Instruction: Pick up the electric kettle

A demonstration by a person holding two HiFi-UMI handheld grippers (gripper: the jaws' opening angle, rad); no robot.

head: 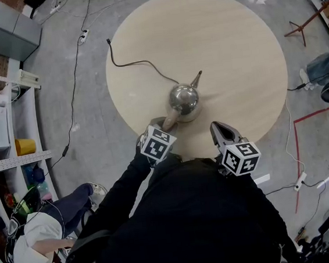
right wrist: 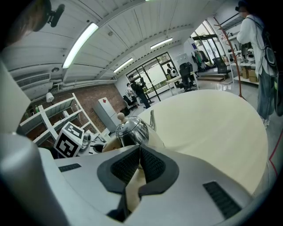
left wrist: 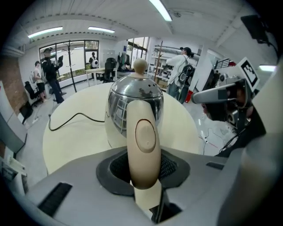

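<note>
The chrome electric kettle [head: 183, 100] stands near the front edge of the round wooden table [head: 220, 46], its spout pointing away from me. Its beige handle [head: 171, 120] faces me. My left gripper [head: 165, 123] is shut on that handle; in the left gripper view the handle [left wrist: 141, 137] fills the gap between the black pads [left wrist: 117, 167] below the kettle body [left wrist: 132, 95]. My right gripper [head: 218, 127] hovers to the right of the kettle at the table's edge, shut with nothing in it. From the right gripper view [right wrist: 140, 154] the kettle [right wrist: 131, 129] lies just beyond its jaws.
A black power cord [head: 139, 61] runs from the kettle's base across the table to its left edge. White shelves [head: 1, 133] stand at the left. A seated person [head: 41, 240] is at lower left, and another person's legs [head: 324, 70] at right. Cables lie on the floor.
</note>
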